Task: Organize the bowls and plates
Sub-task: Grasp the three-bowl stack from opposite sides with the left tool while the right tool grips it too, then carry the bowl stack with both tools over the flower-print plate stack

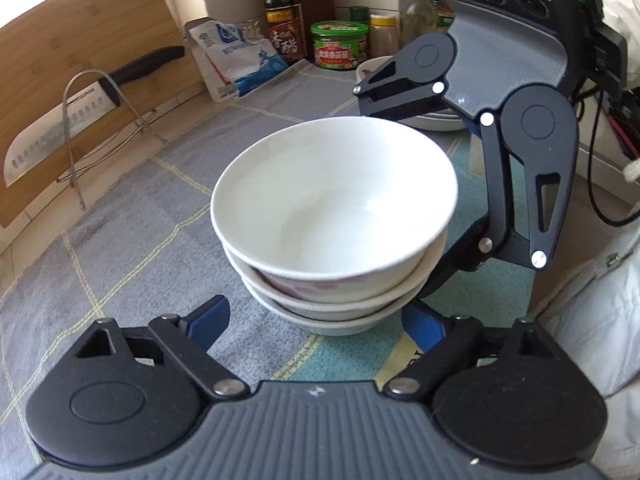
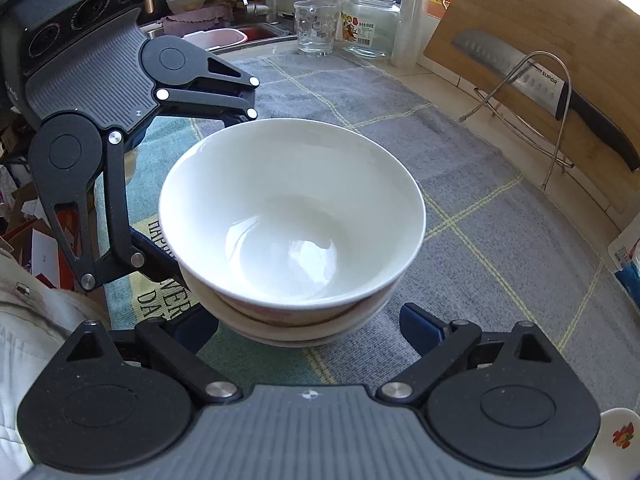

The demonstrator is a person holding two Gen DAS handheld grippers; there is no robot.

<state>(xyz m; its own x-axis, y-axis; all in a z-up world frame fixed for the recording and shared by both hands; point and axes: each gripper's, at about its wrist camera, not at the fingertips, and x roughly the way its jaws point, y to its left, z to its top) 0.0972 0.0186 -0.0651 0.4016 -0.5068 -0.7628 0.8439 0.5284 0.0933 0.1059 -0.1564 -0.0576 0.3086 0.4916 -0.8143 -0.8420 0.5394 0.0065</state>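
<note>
A stack of three white bowls (image 1: 332, 196) stands on a grey checked cloth (image 1: 132, 216) and fills the middle of both views. My left gripper (image 1: 316, 322) is open, with its blue pads (image 1: 210, 320) low on either side of the stack's base and a gap showing on the left. Opposite it, my right gripper (image 2: 310, 330) is open too, and its pads (image 2: 420, 330) flank the bottom bowl without pressing it. The same bowl stack (image 2: 292, 216) hides both grippers' far fingertips. Each gripper's fingers (image 1: 496, 184) straddle the stack in the other's view.
A cleaver (image 2: 520, 70) hangs on a wire rack (image 1: 80, 136) against a bamboo board (image 1: 60, 40). Sauce bottles (image 1: 282, 12), a green-lidded jar (image 1: 340, 44) and a salt bag (image 1: 236, 56) line the back. Stacked plates (image 1: 436, 122) sit behind. A glass (image 2: 315, 28) and jar (image 2: 370, 24) stand near the sink.
</note>
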